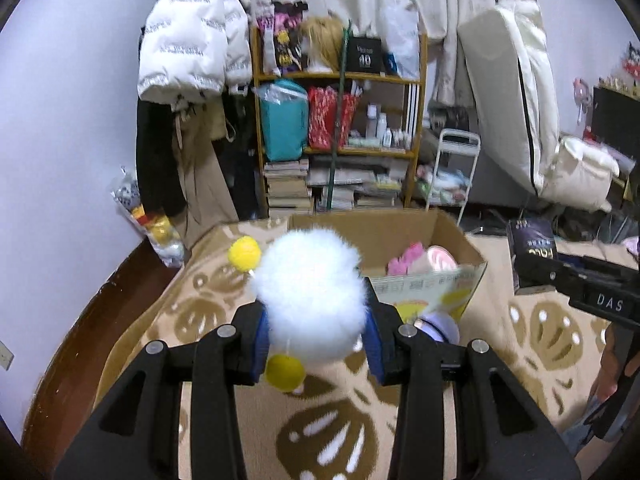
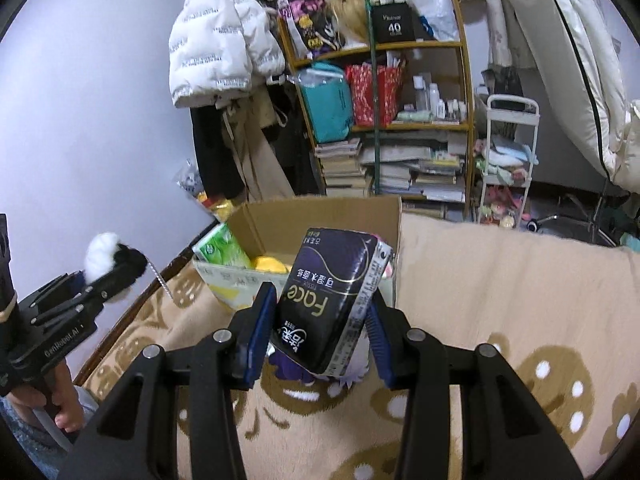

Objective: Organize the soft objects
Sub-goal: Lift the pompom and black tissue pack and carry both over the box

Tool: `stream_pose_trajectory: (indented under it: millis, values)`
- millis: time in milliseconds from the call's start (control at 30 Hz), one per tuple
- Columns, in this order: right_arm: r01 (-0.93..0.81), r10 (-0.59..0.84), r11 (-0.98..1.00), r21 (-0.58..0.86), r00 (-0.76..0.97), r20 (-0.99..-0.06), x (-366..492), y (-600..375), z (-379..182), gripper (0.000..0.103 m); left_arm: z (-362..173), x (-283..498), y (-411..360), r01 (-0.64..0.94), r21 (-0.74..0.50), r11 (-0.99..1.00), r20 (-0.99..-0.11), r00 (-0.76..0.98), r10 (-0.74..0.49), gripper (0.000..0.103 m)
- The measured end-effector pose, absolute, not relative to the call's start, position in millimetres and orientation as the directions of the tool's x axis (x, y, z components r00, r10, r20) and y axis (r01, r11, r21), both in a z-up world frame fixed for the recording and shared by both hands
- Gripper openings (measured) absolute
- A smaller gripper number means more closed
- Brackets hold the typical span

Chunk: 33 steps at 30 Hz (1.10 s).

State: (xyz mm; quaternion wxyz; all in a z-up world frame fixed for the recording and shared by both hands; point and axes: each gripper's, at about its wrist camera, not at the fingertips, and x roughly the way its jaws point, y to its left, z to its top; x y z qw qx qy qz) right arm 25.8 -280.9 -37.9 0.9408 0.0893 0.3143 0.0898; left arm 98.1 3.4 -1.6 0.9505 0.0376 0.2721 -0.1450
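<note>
Two items are held above the blanket [image 2: 520, 280], short of the cardboard box [image 2: 328, 216]: white pompom toy [image 1: 312, 296] pinched by left gripper [image 1: 316, 340], black tissue pack [image 2: 328, 300] by right gripper [image 2: 320, 340]; several soft things [image 1: 420, 258] already boxed.

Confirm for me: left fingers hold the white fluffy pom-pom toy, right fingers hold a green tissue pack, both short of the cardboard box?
Not quite. The right wrist view shows the right fingers holding a black tissue pack; the green tissue pack lies inside the brown cardboard box. The rest is right.
</note>
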Motion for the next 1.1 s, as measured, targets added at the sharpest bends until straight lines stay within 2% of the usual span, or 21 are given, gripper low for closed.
stream_pose_trajectory:
  millis: [367, 600, 867, 1100]
  values:
    - [-0.141, 0.188, 0.981, 0.137, 0.876, -0.444, 38, -280, 2, 0.046, 37, 117, -6, 0.308, -0.005, 0.951, -0.441, 0.853, -0.278, 0.038]
    - [-0.151, 0.171, 0.985, 0.081, 0.894, -0.414, 64, -283, 18, 0.046, 53, 147, -24, 0.311, 0.054, 0.949, -0.426, 0.867, -0.260, 0.038]
    - [-0.154, 0.154, 0.987, 0.036, 0.892, -0.425, 95, -283, 14, 0.046, 57, 177, -37, 0.320, 0.036, 0.947, -0.416, 0.866, -0.277, 0.038]
    - [-0.168, 0.169, 0.985, 0.042, 0.881, -0.442, 112, -281, -2, 0.046, 38, 192, -49, 0.327, 0.018, 0.945, -0.438, 0.852, -0.287, 0.038]
